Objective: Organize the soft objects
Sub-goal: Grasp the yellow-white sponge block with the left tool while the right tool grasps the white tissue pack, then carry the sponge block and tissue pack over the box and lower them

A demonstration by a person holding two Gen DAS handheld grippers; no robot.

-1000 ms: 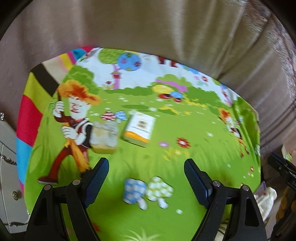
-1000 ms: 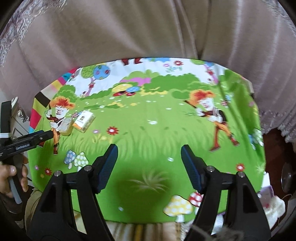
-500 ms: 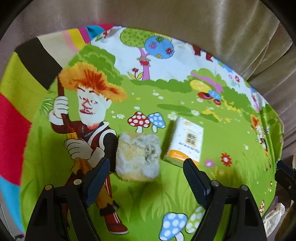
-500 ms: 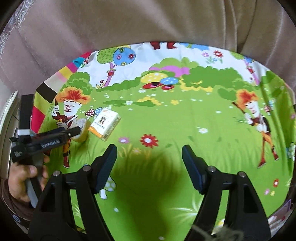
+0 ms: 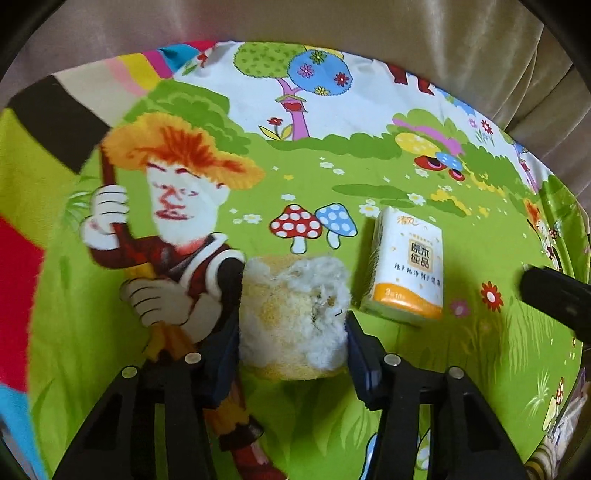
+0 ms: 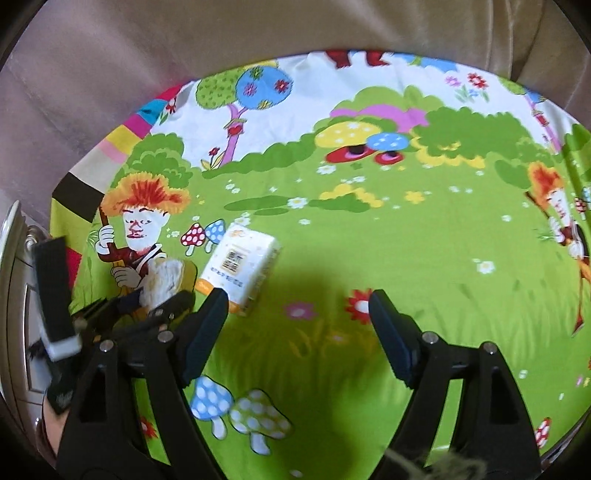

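A fluffy yellow-and-white soft block (image 5: 291, 310) lies on the cartoon-print cloth (image 5: 369, 177). My left gripper (image 5: 290, 332) is closing on it, and both pads touch its sides. The same block (image 6: 164, 280) shows in the right wrist view, with the left gripper (image 6: 147, 301) around it. Just right of the block lies a white and orange tissue pack (image 5: 406, 269). My right gripper (image 6: 295, 325) hovers over the green cloth with its jaws opening and nothing between them. The tissue pack (image 6: 242, 267) sits just beyond its left finger (image 6: 207, 328).
A beige curtain (image 5: 295, 22) hangs behind the cloth-covered surface. A pale cabinet (image 6: 14, 295) stands at the far left. A person's hand (image 6: 51, 435) holds the left gripper. One finger of the right gripper (image 5: 554, 299) enters the left wrist view from the right.
My left gripper came down over the fluffy block and its jaws narrowed onto it. My right gripper moved left and lower, toward the tissue pack, and its jaws widened slightly.
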